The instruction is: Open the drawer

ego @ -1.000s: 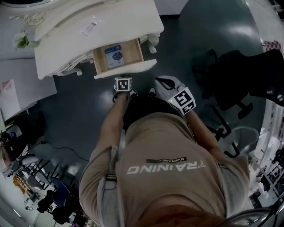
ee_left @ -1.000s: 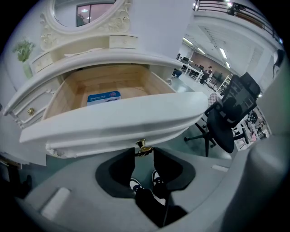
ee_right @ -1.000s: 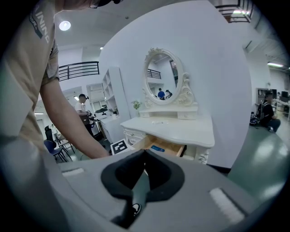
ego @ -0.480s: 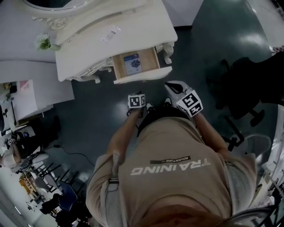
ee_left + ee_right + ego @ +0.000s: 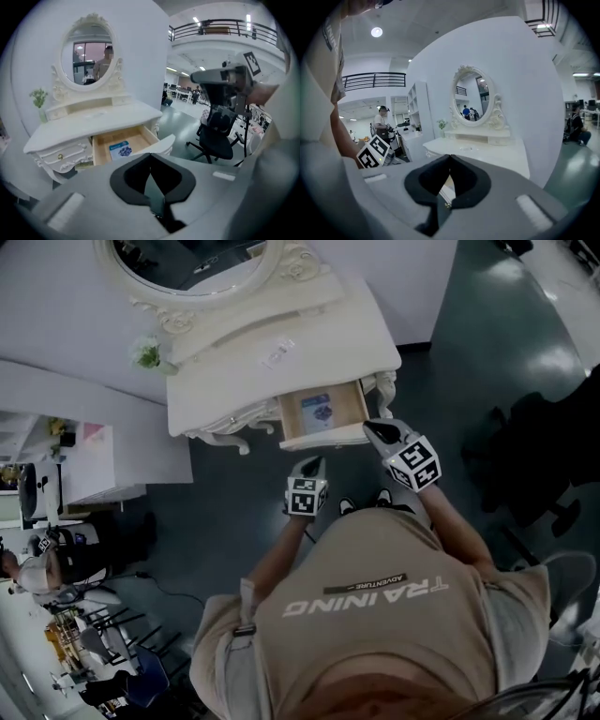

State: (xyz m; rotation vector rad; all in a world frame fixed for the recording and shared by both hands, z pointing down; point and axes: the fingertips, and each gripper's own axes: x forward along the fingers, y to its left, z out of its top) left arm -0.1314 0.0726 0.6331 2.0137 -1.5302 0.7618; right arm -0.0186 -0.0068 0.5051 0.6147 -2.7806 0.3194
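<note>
The left tool (image 5: 316, 465) is nearest, raised in front of the person's chest; its jaws are closing and nothing lies between them, the tips all but met in its own view; a second ago it sat low, just under the drawer front, and it has since lifted and come away, so it now hangs clear of the drawer. The right tool (image 5: 376, 431) has risen too; it is clenched on nothing. In the head view it overlaps the drawer's right front corner, yet its own view shows the desk standing off ahead, so I judge it apart from the wood.

The drawer (image 5: 330, 438) is out of the desk's right side, as it already was in both earlier pictures, and it has not slid back; with the pulling tool let go and withdrawn, the task looks finished, and what remains is only the retreat.

Inside, on the bare wooden bottom, lies one flat blue-and-white packet (image 5: 316, 412), towards the left half; the rest of the compartment shows nothing else. The smaller drawers to the left stay shut.

Beyond, the white desk (image 5: 309, 357) carries a small slip of paper (image 5: 277, 353) and a little green plant (image 5: 145, 353); behind them stands the oval mirror (image 5: 187, 261).
</note>
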